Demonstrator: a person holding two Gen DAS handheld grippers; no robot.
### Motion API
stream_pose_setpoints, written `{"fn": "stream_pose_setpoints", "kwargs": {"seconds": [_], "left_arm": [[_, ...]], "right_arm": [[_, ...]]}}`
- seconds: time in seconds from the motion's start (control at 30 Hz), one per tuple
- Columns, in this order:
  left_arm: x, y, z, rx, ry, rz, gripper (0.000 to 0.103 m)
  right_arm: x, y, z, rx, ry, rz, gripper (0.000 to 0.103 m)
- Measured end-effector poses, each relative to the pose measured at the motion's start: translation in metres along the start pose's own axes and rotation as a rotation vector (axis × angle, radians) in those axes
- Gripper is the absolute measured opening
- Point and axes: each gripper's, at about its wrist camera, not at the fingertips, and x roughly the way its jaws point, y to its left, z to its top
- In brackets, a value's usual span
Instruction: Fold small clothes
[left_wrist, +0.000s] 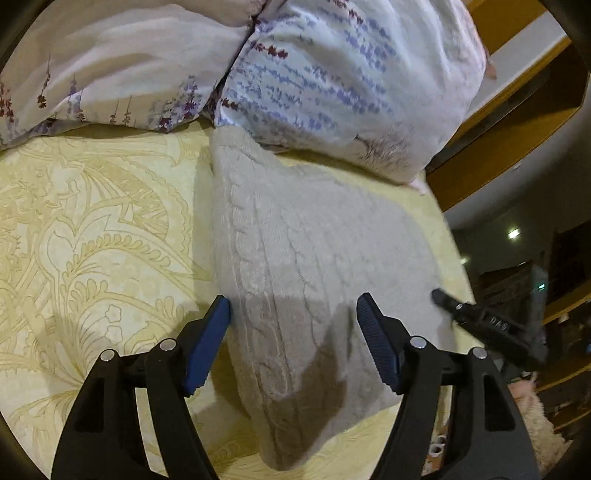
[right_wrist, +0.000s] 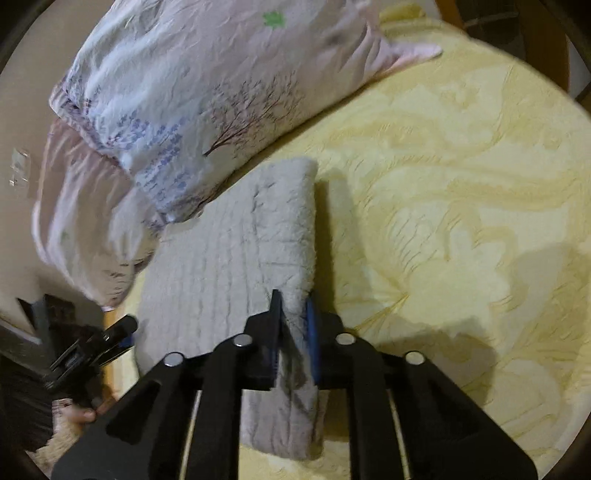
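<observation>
A cream cable-knit garment (left_wrist: 306, 266) lies folded on the yellow patterned bed sheet (left_wrist: 92, 229). My left gripper (left_wrist: 293, 306) is open above its near part, one blue pad on each side, touching nothing. In the right wrist view the same garment (right_wrist: 229, 254) lies flat with its right edge folded over. My right gripper (right_wrist: 293, 317) is shut on that folded edge and holds it a little raised. The right gripper also shows in the left wrist view (left_wrist: 480, 325) at the garment's right edge. The left gripper shows in the right wrist view (right_wrist: 92, 347) at the lower left.
Two floral pillows (left_wrist: 332, 74) (right_wrist: 192, 92) lie at the head of the bed, touching the garment's far end. A wooden bed frame (left_wrist: 498, 147) runs along the right. Bare sheet (right_wrist: 461, 221) spreads beside the garment. Dark furniture (left_wrist: 554, 277) stands beyond the bed edge.
</observation>
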Motion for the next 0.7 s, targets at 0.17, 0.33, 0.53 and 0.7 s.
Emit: {"fn": "stream_pose_setpoints", "kwargs": {"seconds": [0.17,0.33,0.53,0.7], "left_arm": [[0.009,-0.001,-0.009,-0.016,0.031,0.052,0.072],[0.006,-0.004,-0.011,-0.030,0.016,0.084,0.073],[-0.010,-0.011,-0.023,0.014,-0.005,0.127,0.074],[-0.006,-0.023,-0.028,0.053,-0.014,0.152,0.074]], "right_arm": [[0.013,-0.017,-0.003,0.088,0.040,-0.029,0.008],[-0.006,-0.007,-0.003,0.057,0.013,-0.004,0.022],[-0.042,0.023,-0.026,-0.099,-0.098,0.037,0.034],[-0.044,0.040,-0.048,-0.214,-0.082,0.047,0.034]]}}
